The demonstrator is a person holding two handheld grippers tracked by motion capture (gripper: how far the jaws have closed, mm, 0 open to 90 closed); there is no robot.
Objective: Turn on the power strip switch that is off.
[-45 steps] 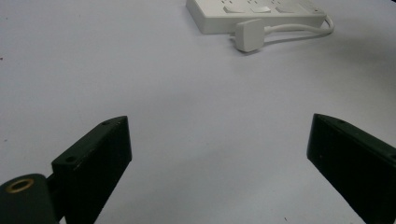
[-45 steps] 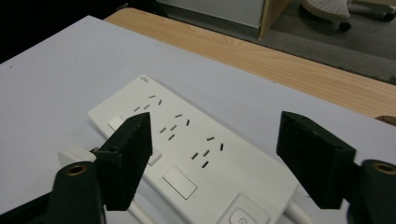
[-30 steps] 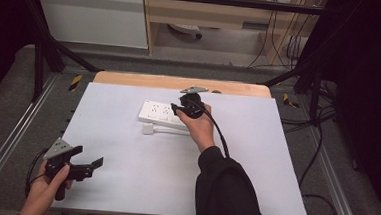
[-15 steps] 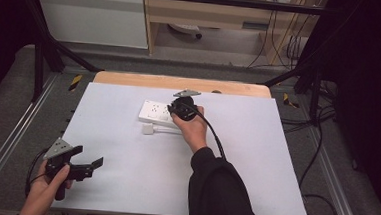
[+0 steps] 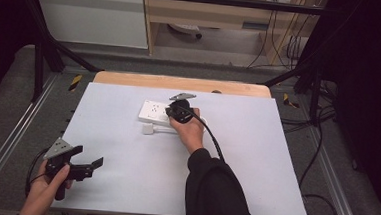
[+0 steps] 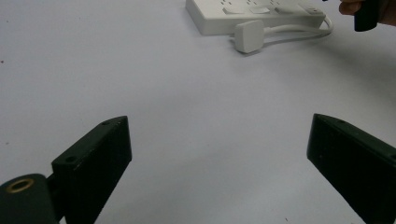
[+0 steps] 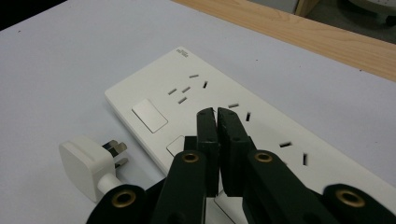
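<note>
While the person leans over the pale table top [image 5: 123, 193], the right gripper [image 7: 217, 116] hovers over the white power strip [image 7: 196, 100], which lies near the 12 o'clock edge of the table, just before the wooden strip [image 5: 180, 83]. Its two black jaws have just been closing and now stand pressed together with nothing between them; the tips are above the strip's face, between two groups of socket slots and close to its flat switches. I cannot tell if the tips touch the plastic. The white plug [image 7: 88, 163] of the strip lies on the table just beside the strip, on its near long side, with the prongs pointing to the strip, and its white cable [image 6: 299, 35] curves around the strip's end. At about 8 o'clock, near the table corner, the left gripper [image 6: 219, 163] rests low over the bare surface, jaws wide apart and empty, well apart from the strip.
</note>
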